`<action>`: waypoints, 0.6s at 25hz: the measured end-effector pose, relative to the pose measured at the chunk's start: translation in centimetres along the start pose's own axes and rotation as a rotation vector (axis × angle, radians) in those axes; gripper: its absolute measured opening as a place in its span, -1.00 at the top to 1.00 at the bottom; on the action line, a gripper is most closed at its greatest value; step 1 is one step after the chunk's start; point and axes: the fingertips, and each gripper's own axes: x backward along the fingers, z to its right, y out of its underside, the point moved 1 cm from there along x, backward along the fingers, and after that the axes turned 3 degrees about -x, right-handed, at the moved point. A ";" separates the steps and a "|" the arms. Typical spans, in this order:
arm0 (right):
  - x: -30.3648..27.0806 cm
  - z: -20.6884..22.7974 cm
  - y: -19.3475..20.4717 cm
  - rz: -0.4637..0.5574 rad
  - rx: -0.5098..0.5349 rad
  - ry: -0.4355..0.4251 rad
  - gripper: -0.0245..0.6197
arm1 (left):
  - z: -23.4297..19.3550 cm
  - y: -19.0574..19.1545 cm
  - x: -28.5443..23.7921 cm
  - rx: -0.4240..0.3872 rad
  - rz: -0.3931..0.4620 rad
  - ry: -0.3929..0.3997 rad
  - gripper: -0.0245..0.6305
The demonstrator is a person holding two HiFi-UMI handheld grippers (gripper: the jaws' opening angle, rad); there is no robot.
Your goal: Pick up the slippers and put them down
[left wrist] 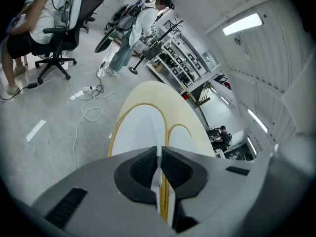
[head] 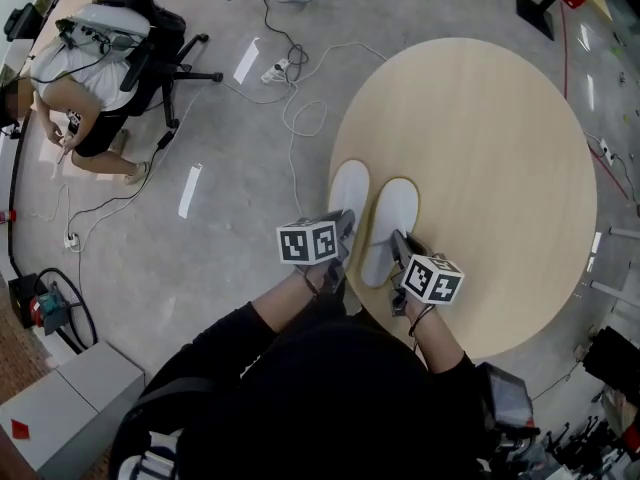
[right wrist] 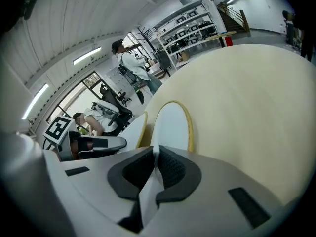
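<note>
Two white slippers with yellow-edged soles sit side by side, toes pointing away from me, at the near left rim of the round wooden table [head: 500, 148]. My left gripper [head: 344, 240] is shut on the heel edge of the left slipper [head: 349, 194]. My right gripper [head: 400, 250] is shut on the heel edge of the right slipper [head: 393, 216]. In the left gripper view, white material is pinched between the pads of the left gripper [left wrist: 159, 158], with the left slipper [left wrist: 138, 130] stretching ahead. In the right gripper view, the right gripper [right wrist: 155, 158] pinches the right slipper [right wrist: 170, 125] the same way. I cannot tell whether the soles touch the tabletop.
On the floor to the left lie cables and a power strip [head: 275, 70]. A person [head: 80, 98] sits by an office chair [head: 165, 63] at the far left. A grey box [head: 60, 398] stands at the lower left. Equipment crowds the floor at the lower right.
</note>
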 end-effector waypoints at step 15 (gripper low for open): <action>-5.4 2.3 0.7 -0.100 -0.230 0.074 0.82 | -1.2 -0.6 -4.5 -0.051 -0.104 0.055 0.82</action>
